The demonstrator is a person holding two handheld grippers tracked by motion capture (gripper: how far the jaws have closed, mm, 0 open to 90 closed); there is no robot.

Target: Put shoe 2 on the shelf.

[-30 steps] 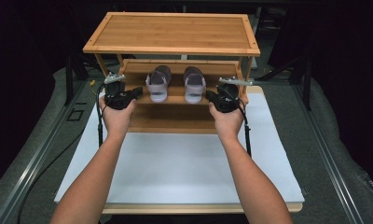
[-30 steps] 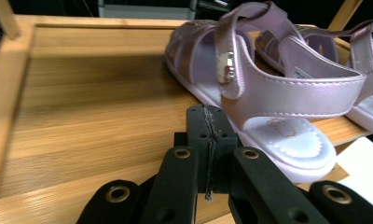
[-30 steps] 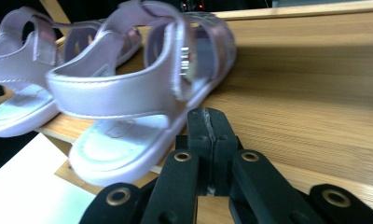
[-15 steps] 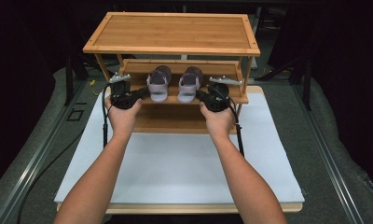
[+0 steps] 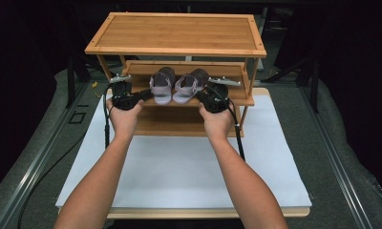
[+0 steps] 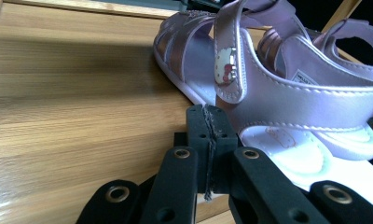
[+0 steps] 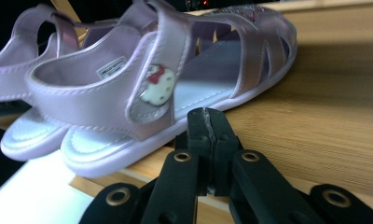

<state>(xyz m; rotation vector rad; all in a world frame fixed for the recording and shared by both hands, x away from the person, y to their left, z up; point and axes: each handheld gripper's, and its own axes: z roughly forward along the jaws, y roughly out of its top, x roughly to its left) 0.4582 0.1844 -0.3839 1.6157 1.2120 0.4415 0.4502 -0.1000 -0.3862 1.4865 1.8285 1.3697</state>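
High view: both grippers are flanking the sandals (image 5: 178, 86) on the rack (image 5: 132, 70).
Left gripper (image 6: 208, 122) and right gripper (image 7: 207, 122) are pressing inward with fingers closed, empty, seemingly squaring the pair.

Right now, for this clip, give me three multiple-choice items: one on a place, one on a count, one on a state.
1. Where are the sandals?
A. top board
B. middle shelf of the rack
C. white mat

2. How many sandals?
A. one
B. two
C. four

3. How do the left gripper's jaws stand?
A. wide open
B. clamped on a strap
C. shut, holding nothing

Key: 1 B, they sit under the top board, heels at the shelf's front edge. 2 B, a lilac pair side by side. 3 C, the pads meet beside the sole.
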